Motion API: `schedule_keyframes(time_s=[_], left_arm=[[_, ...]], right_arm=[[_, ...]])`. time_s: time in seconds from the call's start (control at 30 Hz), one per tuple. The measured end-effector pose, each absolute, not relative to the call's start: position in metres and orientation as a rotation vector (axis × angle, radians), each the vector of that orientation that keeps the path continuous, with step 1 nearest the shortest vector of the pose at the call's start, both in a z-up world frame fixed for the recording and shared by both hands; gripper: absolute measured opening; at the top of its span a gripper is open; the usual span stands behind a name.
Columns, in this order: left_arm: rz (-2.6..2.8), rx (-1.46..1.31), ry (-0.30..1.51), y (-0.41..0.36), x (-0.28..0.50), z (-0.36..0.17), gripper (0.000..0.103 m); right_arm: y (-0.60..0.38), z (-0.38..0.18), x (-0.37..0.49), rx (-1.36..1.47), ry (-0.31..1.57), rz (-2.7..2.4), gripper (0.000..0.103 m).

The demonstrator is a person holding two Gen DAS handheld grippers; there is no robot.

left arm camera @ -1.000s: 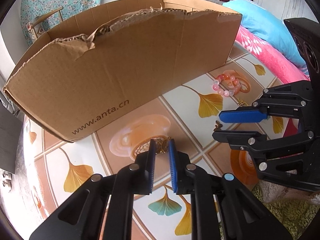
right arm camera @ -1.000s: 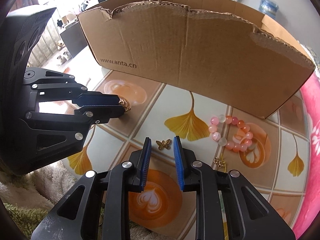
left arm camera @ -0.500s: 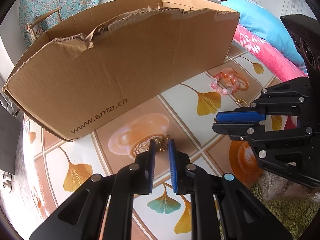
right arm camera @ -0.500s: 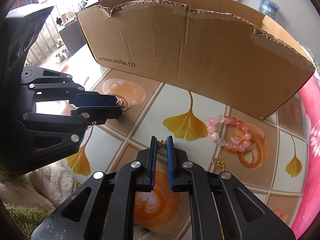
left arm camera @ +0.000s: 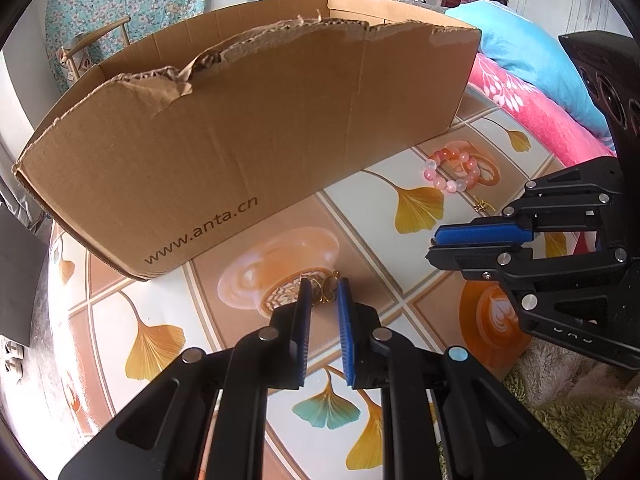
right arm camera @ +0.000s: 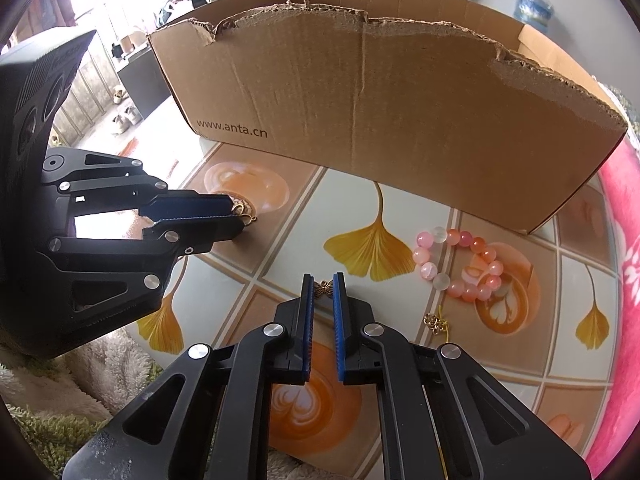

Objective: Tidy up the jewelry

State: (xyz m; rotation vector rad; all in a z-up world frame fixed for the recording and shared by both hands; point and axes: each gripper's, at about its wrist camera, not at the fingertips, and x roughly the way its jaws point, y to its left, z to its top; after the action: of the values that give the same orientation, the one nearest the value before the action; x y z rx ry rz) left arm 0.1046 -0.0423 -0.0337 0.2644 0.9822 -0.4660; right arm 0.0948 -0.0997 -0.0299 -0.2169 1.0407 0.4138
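Two tongs work over a counter (right arm camera: 460,364) covered with a ginkgo-leaf and latte-art print, in front of one torn cardboard box (right arm camera: 380,92) marked www.anta.cn. Four pieces of jewelry show in all.

The left tongs (left arm camera: 323,294) are nearly closed, their blue pads on either side of a small gold ornament (left arm camera: 325,291) that rests on the printed coffee cup; the pads look to be pressing it, though the fisheye view leaves the contact itself a little uncertain. From the right wrist view the same gold piece (right arm camera: 244,213) pokes out past the left tips.

The right tongs (right arm camera: 323,285) have just been closing and now pinch one bronze butterfly charm (right arm camera: 323,289) between the tips, low at the counter surface.

Loose on the counter lie two more items — one bracelet of pink, orange and frosted white beads (right arm camera: 456,266), close to the box's near wall, and one small gold knot-like charm with a yellow cord (right arm camera: 435,323) just below the bracelet, apart from it.

To the right, one pink blanket with white leaf print (left arm camera: 532,108) lies along the counter's edge, a blue one (left arm camera: 528,52) behind it.
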Motion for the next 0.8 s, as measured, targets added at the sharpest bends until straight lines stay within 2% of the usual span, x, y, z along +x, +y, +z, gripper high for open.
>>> schedule_keyframes(time_s=[0.33,0.4,0.8], left_arm=[[-0.457,0.262,0.963,-0.041,0.102,-0.033,0.010],[-0.456,0.258,0.960,-0.040,0.102,-0.033,0.000],[-0.456,0.259,0.934,-0.038,0.096,-0.033,0.000]], right_arm=[[-0.114,-0.026,0.100,-0.195,1.037,0.404,0.006],[-0.116,-0.024,0.100,-0.192,1.033,0.402,0.006],[-0.129,-0.006,0.087,-0.186,0.994,0.389,0.006]])
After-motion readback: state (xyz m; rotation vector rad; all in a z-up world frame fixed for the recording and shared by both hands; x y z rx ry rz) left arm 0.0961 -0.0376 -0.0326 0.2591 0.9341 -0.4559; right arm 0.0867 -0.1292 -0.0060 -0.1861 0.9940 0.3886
